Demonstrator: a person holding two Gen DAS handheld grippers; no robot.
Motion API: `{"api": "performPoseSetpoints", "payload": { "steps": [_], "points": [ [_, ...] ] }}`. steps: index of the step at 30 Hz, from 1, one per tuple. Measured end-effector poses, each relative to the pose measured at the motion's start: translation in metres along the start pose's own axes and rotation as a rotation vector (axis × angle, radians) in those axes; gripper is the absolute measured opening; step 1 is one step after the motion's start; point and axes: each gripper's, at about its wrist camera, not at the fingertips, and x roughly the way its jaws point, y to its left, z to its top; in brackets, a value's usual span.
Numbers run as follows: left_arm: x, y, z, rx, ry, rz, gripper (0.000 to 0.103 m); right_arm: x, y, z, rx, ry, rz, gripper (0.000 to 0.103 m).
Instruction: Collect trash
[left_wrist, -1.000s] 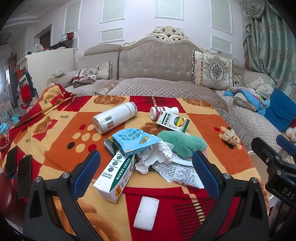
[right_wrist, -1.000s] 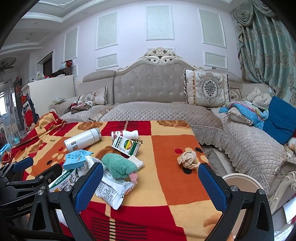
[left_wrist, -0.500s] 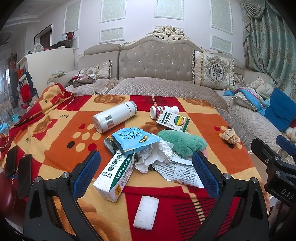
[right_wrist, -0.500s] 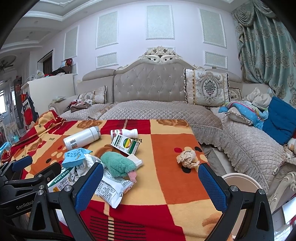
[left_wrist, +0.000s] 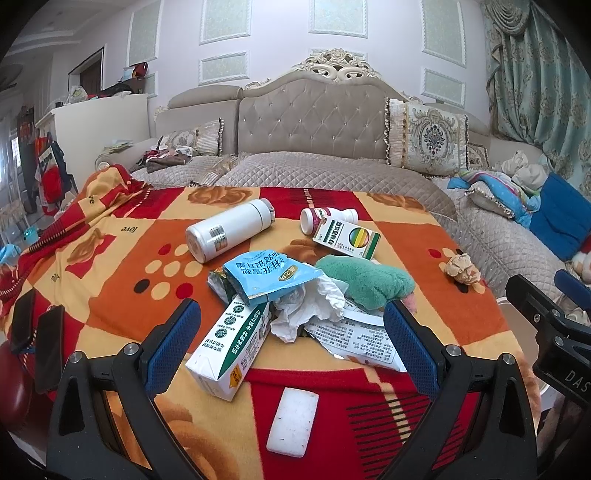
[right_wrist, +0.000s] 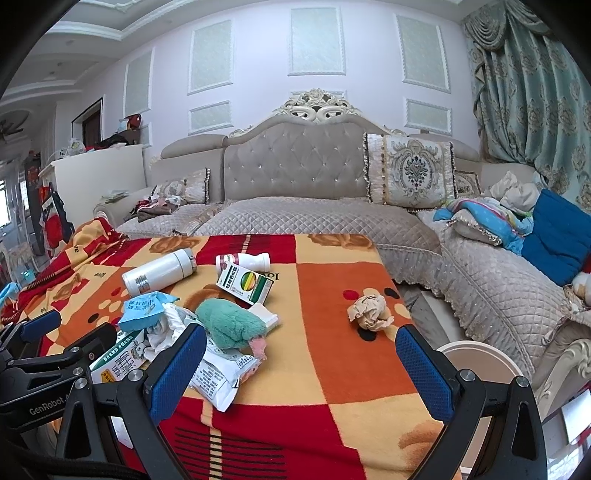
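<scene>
A heap of trash lies on the patterned blanket (left_wrist: 122, 280): a light-blue snack bag (left_wrist: 266, 275), a crumpled white tissue (left_wrist: 310, 310), a green-and-white carton (left_wrist: 231, 345) and a printed white wrapper (left_wrist: 362, 339). My left gripper (left_wrist: 291, 347) hangs open just short of the heap. Off to the right lies a crumpled beige paper ball (right_wrist: 369, 314), with my right gripper (right_wrist: 301, 373) open and empty a little before it. The paper ball (left_wrist: 460, 267) also shows at the right of the left wrist view.
A white thermos (left_wrist: 229, 234), a pill bottle (left_wrist: 325, 218), a medicine box (left_wrist: 347, 238) and a green plush toy (left_wrist: 365, 282) lie beside the heap. A white eraser-like block (left_wrist: 293, 421) sits near the front. A round white bin (right_wrist: 476, 362) stands off the table's right corner. Two phones (left_wrist: 48, 347) lie at the left.
The right gripper has drifted slightly forward and left; the table items appear a touch closer. The left gripper has barely moved.
</scene>
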Motion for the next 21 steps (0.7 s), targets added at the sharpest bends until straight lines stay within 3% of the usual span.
{"api": "performPoseSetpoints", "payload": {
  "steps": [21],
  "points": [
    [0.0053, 0.0016, -0.0096, 0.010, 0.038, 0.003, 0.099, 0.0072, -0.0023, -0.0075, 0.002, 0.044, 0.005, 0.102]
  ]
}}
